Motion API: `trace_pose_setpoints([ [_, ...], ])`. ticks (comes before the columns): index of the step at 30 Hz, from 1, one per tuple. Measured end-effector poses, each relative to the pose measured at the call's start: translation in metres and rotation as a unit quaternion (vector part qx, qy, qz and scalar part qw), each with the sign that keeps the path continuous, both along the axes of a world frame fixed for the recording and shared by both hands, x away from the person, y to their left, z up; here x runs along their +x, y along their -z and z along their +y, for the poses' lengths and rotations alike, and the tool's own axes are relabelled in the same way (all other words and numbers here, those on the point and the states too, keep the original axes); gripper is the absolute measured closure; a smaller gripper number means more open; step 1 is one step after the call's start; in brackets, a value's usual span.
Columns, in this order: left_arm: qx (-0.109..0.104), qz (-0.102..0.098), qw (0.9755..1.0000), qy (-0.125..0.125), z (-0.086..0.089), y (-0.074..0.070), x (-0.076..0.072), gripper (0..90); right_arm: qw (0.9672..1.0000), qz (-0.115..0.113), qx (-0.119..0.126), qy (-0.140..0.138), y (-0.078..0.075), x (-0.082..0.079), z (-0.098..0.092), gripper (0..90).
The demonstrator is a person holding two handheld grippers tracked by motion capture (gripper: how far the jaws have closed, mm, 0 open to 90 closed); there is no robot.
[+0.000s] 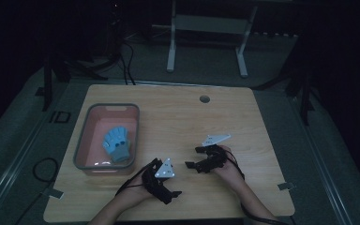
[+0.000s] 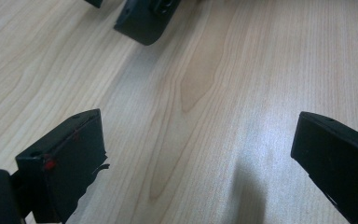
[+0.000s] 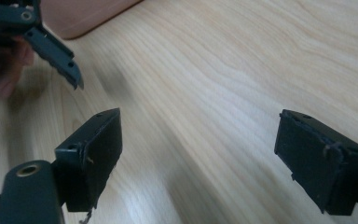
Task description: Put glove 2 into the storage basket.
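- black jaws of the left gripper (image 1: 168, 190) stand wide apart with nothing between them; in the left gripper view only bare wood grain lies between the two pads (image 2: 200, 154).
- left hand (image 1: 138, 192) comes in from about 6 o'clock of the high view, its forearm angled up toward 1 o'clock; the gripper's grey three-cornered plate faces up and a cable loops off its near side.
- right gripper (image 1: 194, 165) is likewise spread open and holds nothing; the right gripper view shows its jaws well apart over bare table (image 3: 196, 163).
- right hand (image 1: 227, 168) enters from about 5 o'clock, and its gripper points toward 9 o'clock, at the left gripper; the two grippers are near each other but apart.
- light blue glove (image 1: 116, 144) lies flat in the pink bin (image 1: 85, 136), fingers toward 12 o'clock, cuff toward 6 o'clock; from the left gripper it sits at about 10 o'clock, near but not touched.
- pale wooden table (image 1: 187, 122) has rounded corners and a small round hole (image 1: 205, 99) near its far edge at 12 o'clock.
- room is dim; a white frame stand (image 1: 206, 37) rises on the grey floor beyond the table, with dark cables trailing toward 11 o'clock.
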State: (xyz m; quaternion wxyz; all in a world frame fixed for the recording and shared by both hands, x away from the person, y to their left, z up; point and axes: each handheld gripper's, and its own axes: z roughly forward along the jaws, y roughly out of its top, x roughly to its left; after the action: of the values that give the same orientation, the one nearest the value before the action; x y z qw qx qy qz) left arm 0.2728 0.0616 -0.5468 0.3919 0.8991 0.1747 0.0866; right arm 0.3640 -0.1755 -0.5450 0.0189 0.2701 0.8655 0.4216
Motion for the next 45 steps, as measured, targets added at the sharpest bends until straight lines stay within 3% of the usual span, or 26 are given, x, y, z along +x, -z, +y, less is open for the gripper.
trace_pose_setpoints([
  [8, 0.003, 0.006, 1.0, 0.007, -0.003, 0.009, -0.002, 3.3, 0.9999, -0.01, 0.006, 0.005, 0.007, -0.007, -0.013, 15.0],
  [15, 0.01, -0.001, 0.9998, 0.015, -0.003, 0.012, -0.003, 3.3, 0.9998, -0.018, 0.005, 0.009, 0.01, -0.014, -0.028, 14.7],
  [18, 0.008, -0.008, 0.9999, 0.013, -0.003, 0.011, -0.004, 3.3, 0.9998, -0.018, 0.007, 0.01, 0.011, -0.016, -0.034, 14.4],
  [21, -0.001, -0.003, 0.9999, 0.013, -0.002, 0.011, -0.003, 3.3, 0.9997, -0.021, 0.008, 0.006, 0.014, -0.018, -0.04, 14.2],
  [26, 0.007, -0.006, 0.9997, 0.021, -0.003, 0.012, -0.005, 3.3, 0.999, -0.035, 0.024, 0.015, 0.012, -0.02, -0.044, 14.0],
  [32, -0.009, -0.007, 0.9998, 0.017, 0.001, 0.011, -0.008, 3.3, 0.9986, -0.048, 0.015, 0.017, 0.01, -0.026, -0.049, 13.9],
  [36, -0.007, -0.007, 0.9998, 0.017, 0.003, 0.012, -0.009, 3.2, 0.998, -0.059, 0.001, 0.025, 0.012, -0.028, -0.053, 13.9],
  [45, -0.011, -0.007, 0.9998, 0.017, 0.004, 0.013, -0.009, 3.2, 0.9975, -0.06, 0.006, 0.035, 0.013, -0.027, -0.054, 14.1],
])
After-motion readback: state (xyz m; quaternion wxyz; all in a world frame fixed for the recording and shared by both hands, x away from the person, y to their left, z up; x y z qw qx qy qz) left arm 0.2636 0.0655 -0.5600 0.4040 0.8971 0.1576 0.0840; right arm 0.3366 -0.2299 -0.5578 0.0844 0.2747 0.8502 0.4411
